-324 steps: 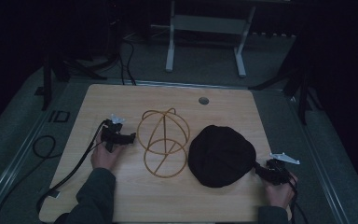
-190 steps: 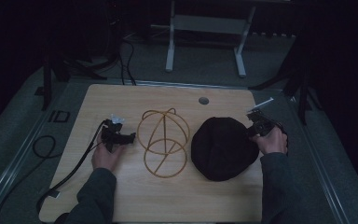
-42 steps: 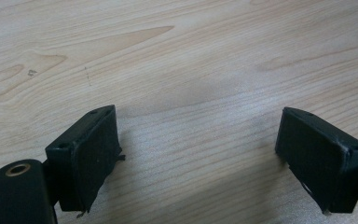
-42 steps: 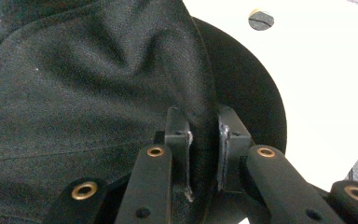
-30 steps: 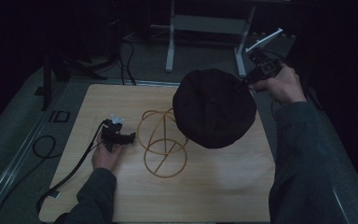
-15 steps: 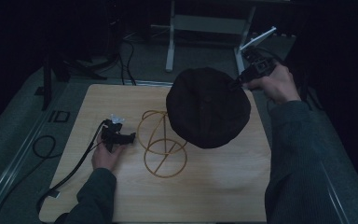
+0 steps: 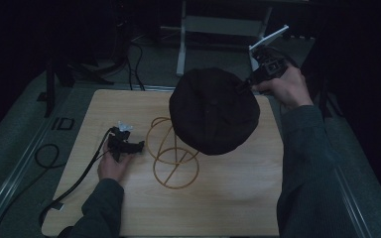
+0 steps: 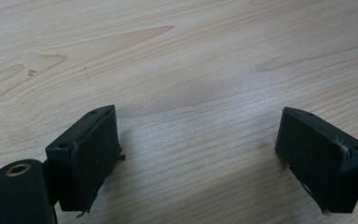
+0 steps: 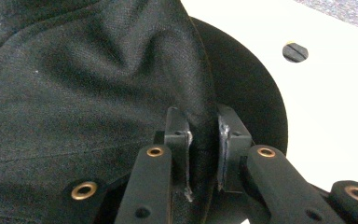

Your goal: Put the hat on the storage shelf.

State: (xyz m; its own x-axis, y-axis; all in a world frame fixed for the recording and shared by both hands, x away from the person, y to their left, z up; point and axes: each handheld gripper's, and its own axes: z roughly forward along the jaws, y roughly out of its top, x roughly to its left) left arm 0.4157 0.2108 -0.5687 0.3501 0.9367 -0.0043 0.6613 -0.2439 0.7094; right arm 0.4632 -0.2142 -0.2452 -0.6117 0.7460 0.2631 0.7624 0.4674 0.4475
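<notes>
- One black cap [image 7: 213, 111], lifted above the counter [image 7: 238, 198] by the right gripper [image 7: 243, 85], whose jaws clench a fold at its edge.
- One gold wire stand [image 7: 171, 153] on the counter, its top partly hidden behind the cap.
- Left gripper [image 7: 129, 147] rests on the counter beside the stand, jaws spread, nothing between them.
- One small dark disc [image 9: 295, 52] lies beyond the cap.

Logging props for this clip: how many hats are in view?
1. The black hat hangs above the table, its edge pinched in the right gripper, partly over the wire stand. Nothing suggests another behind it.
</notes>
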